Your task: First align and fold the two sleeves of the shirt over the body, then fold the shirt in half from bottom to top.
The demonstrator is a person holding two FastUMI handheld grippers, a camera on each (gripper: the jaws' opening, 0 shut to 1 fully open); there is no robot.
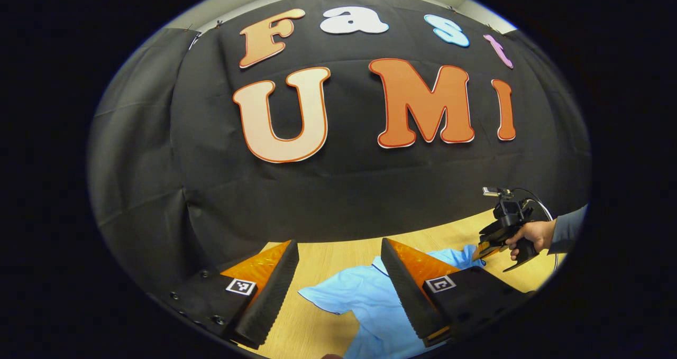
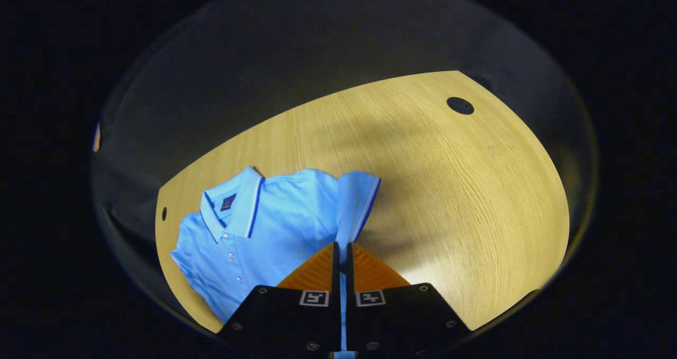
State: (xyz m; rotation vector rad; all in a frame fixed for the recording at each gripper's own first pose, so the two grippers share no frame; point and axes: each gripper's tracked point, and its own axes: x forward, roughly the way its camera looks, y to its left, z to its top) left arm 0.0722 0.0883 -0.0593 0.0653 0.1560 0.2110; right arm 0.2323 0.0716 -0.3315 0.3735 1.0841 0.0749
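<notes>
In the left gripper view the left gripper (image 1: 338, 274) has its two wedge-shaped fingers (image 1: 267, 295) spread wide, nothing between them; their inner faces are ribbed, and each carries a small square black-and-white marker. Between and under them lies the shirt (image 1: 365, 301), light blue, soft and rumpled, on the worktop (image 1: 328, 258), a pale wood surface with fine straight grain. Beyond hangs the black cloth wall (image 1: 158, 190), creased in long folds. At the far right of this view a hand (image 1: 531, 235) in a grey sleeve (image 1: 568, 229) holds the right gripper (image 1: 484, 250), a black angular body with a cable looping from its top, its tips touching the right edge of the blue cloth.

In the right gripper view the shirt (image 2: 275, 227) sits on the left part of the worktop (image 2: 449, 200), near its left edge. It is a polo: flat collar with a dark blue stripe along its edge, a small dark label inside the neck, a row of small white buttons down the placket. One short sleeve (image 2: 357, 203), trimmed with the same dark stripe, rises in a narrow upright strip toward the right gripper (image 2: 340, 253), whose fingers are closed tight on a thin band of that blue cloth. A dark round hole (image 2: 460, 106) marks the worktop's far right.
</notes>
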